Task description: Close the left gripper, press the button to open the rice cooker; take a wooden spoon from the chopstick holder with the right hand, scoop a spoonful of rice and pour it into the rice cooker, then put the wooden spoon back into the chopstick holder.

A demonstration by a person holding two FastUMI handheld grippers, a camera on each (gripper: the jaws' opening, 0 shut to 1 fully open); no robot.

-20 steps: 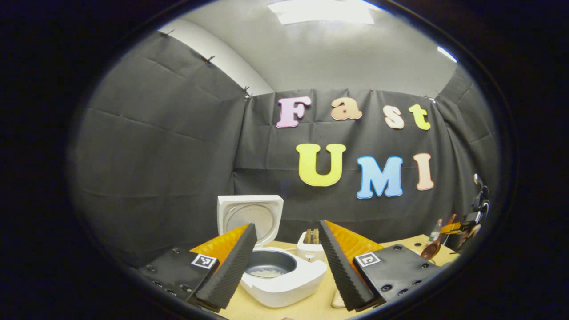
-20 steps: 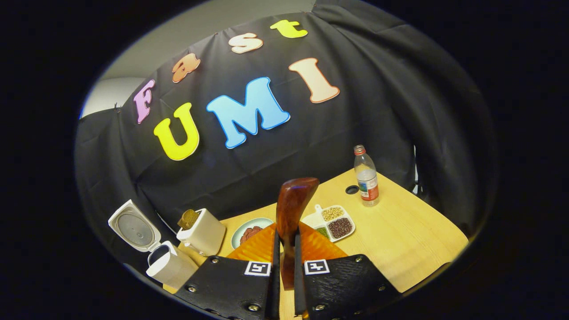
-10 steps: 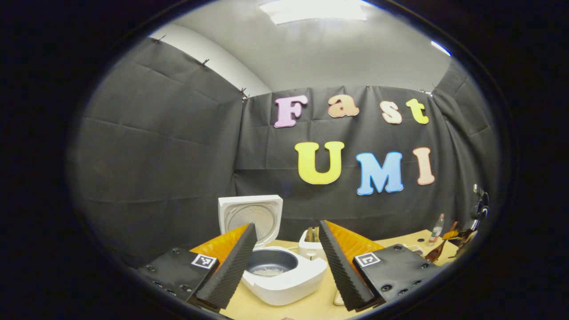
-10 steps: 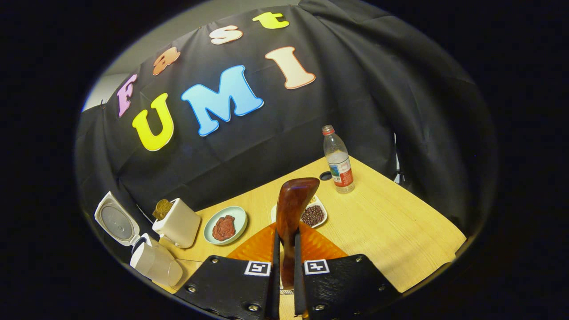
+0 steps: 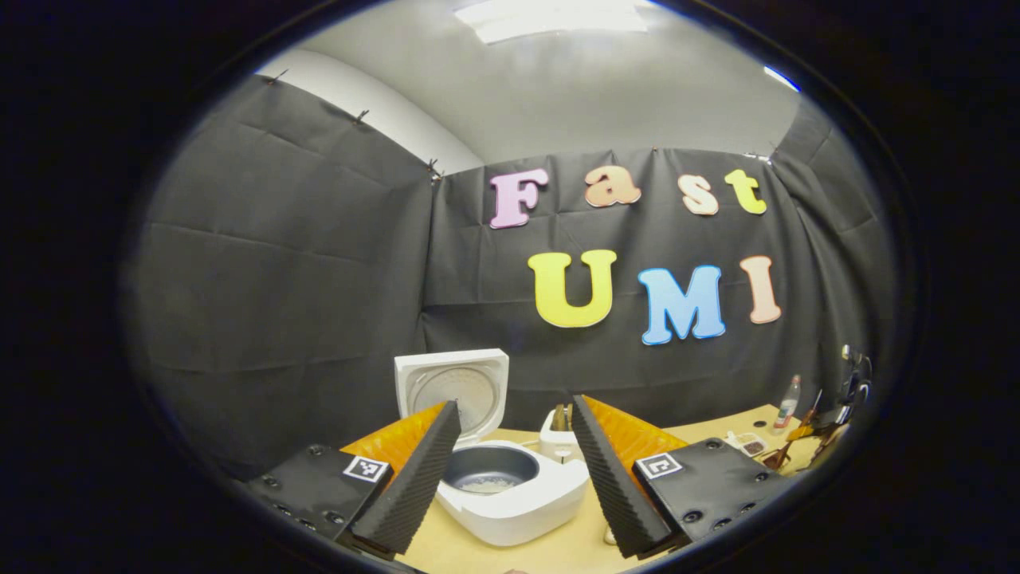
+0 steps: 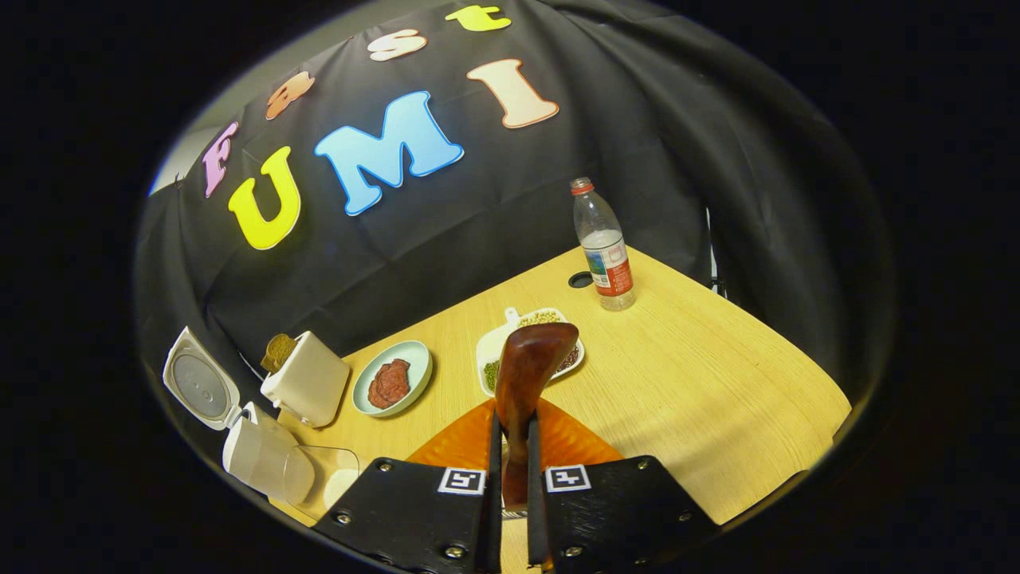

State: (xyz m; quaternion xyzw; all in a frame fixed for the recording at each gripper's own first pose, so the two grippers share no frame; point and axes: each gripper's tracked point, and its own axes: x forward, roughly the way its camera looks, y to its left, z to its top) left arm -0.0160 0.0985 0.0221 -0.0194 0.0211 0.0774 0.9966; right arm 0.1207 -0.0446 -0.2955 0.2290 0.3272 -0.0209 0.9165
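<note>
The white rice cooker (image 5: 518,498) stands open with its lid (image 5: 454,387) upright and a little rice in the dark pot. My left gripper (image 5: 514,408) is open just in front of it, a finger on each side of the pot, holding nothing. The white chopstick holder (image 5: 560,429) stands behind the cooker. My right gripper (image 6: 512,424) is shut on the handle of the brown wooden spoon (image 6: 532,360), whose bowl points up over the table. From there the cooker (image 6: 259,458) and holder (image 6: 307,381) lie far left. The right gripper (image 5: 825,418) also appears small at the far right.
On the wooden table (image 6: 701,399) are a pale plate with red meat (image 6: 392,385), a divided white dish of grains (image 6: 496,359), a plastic water bottle (image 6: 603,247) by a small hole, and a clear bowl (image 6: 331,478) beside the cooker.
My right gripper has tipped down and drifted right with the spoon, so more tabletop shows and the grain dish now sits behind the spoon. The left gripper has stayed open and almost still.
</note>
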